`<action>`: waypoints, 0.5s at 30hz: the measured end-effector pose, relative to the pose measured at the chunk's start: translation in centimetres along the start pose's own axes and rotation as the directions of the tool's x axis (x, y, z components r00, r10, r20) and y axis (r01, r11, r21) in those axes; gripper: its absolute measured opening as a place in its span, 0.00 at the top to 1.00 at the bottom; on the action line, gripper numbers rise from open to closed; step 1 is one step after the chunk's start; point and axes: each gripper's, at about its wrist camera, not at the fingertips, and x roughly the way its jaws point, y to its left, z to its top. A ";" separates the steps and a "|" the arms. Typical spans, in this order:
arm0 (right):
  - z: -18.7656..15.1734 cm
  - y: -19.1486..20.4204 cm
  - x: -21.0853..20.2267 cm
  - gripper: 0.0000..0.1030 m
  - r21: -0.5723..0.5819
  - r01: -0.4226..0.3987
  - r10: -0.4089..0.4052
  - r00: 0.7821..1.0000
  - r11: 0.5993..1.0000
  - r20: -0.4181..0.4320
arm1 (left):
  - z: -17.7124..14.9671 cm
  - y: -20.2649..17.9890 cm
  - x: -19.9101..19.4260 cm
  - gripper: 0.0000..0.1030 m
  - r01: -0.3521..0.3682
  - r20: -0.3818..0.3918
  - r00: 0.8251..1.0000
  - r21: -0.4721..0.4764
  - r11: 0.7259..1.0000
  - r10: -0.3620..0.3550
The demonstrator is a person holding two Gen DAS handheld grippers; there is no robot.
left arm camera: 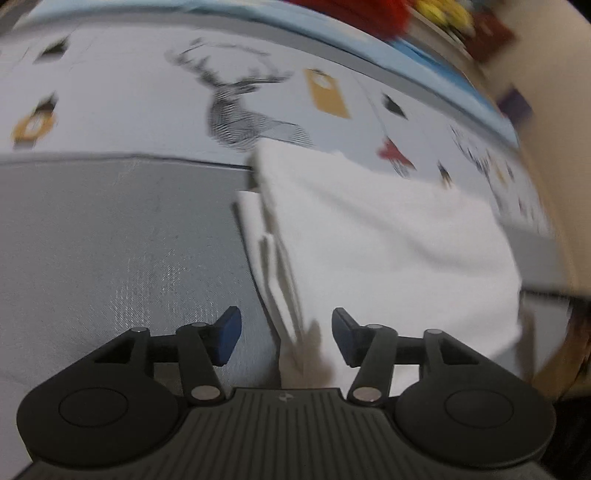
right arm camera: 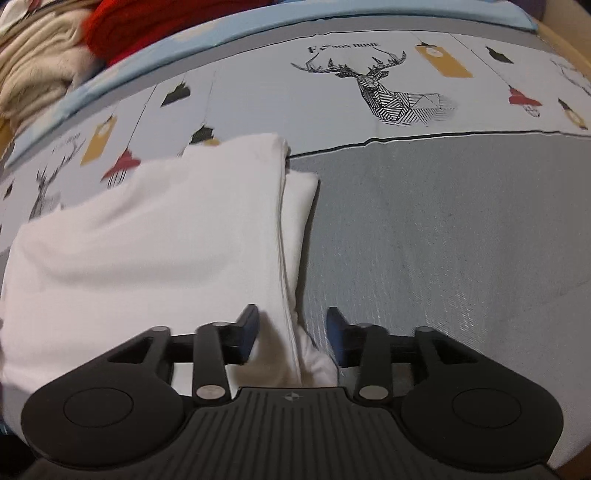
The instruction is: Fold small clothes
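Garment: folded white cloth [right arm camera: 155,236] lay on the deer-print bedsheet [right arm camera: 443,221].
Grippers: left gripper [left arm camera: 286,338] and right gripper [right arm camera: 291,336] stood apart, pressing nothing.
Handling: likely light, limp; best pinched at layered edge.

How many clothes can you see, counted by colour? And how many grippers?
White: 1, the folded white garment on the bedsheet.
Red: 1, the red garment at the back.
Beige: 1, the beige garment beside it.
Grippers: 2, the left gripper and the right gripper, both open.
Total: 3 clothes, 2 grippers, 5 things.
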 end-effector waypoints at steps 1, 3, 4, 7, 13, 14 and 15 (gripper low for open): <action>0.2 -0.1 0.5 0.58 0.015 -0.004 0.004 1.000 1.000 -0.008 | 0.2 0.4 0.6 0.41 0.002 -0.011 1.000 -0.033 0.999 -0.003; 0.6 -0.3 1.6 0.55 0.040 -0.007 0.008 1.000 0.999 -0.020 | 0.7 0.7 2.1 0.41 -0.002 -0.037 0.999 -0.077 0.997 -0.001; 0.6 -0.3 2.1 0.54 0.049 -0.008 0.009 1.000 0.999 -0.027 | 1.0 0.7 2.8 0.41 -0.009 -0.048 0.999 -0.088 0.996 0.005; 0.7 -0.6 3.6 0.52 0.086 0.001 0.004 0.998 0.996 -0.058 | 1.8 0.4 4.4 0.41 0.012 -0.062 0.998 -0.108 0.994 -0.018; 1.8 -0.5 4.2 0.80 0.117 -0.068 0.075 0.996 0.991 -0.051 | 4.1 -0.7 6.6 0.85 0.008 -0.025 1.000 -0.087 0.996 -0.010; 1.9 -0.5 4.3 0.83 0.117 -0.067 0.074 0.996 0.991 -0.050 | 4.4 -0.6 6.5 0.86 0.009 -0.013 1.000 -0.093 0.996 -0.010; 2.0 -0.3 4.3 0.84 0.109 -0.075 0.081 0.995 0.991 -0.051 | 4.7 -0.6 6.3 0.88 0.006 0.011 1.000 -0.090 0.996 -0.005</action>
